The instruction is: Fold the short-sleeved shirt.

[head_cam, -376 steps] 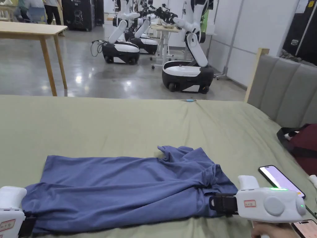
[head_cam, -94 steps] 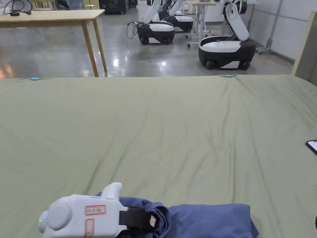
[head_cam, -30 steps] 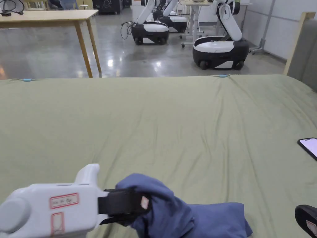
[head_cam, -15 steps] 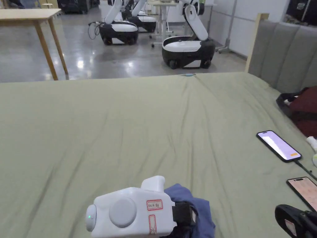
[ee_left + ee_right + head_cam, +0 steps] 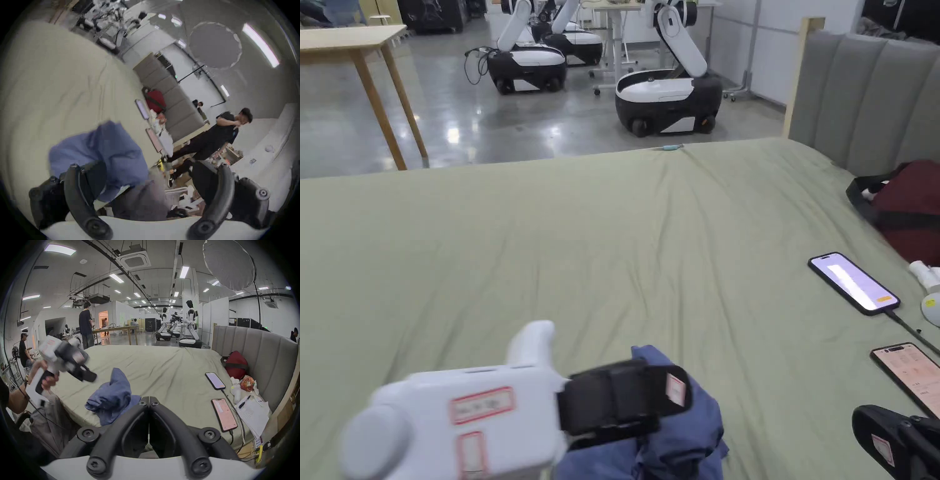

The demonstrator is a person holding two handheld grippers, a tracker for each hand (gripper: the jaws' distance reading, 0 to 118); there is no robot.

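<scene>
The blue short-sleeved shirt (image 5: pixel 681 440) lies as a small crumpled bundle at the near edge of the green bed (image 5: pixel 581 237); it also appears as the shirt (image 5: pixel 112 394) and the shirt (image 5: pixel 100 149). My left gripper (image 5: pixel 669 394) hovers just above and left of the bundle. Its jaws stand wide apart in the left gripper view, with nothing between them (image 5: pixel 149 167). The right gripper view shows that left gripper (image 5: pixel 90 377) blurred and clear of the cloth, held by a hand. My right gripper (image 5: pixel 149 398) is shut and empty, right of the bundle (image 5: pixel 884 434).
Two phones (image 5: pixel 853 282) (image 5: pixel 909 375) on cables lie on the bed's right side, beside a red bag (image 5: pixel 909 206), papers (image 5: pixel 253 413) and the grey headboard (image 5: pixel 862 94). Wheeled robots (image 5: pixel 665 94) and a wooden table (image 5: pixel 350 44) stand beyond. People stand around (image 5: pixel 86 324).
The shirt, spread lengthwise earlier, is now a compact bundle. Within the last half second the left gripper let go of it, opened, and drew back up and to the left.
</scene>
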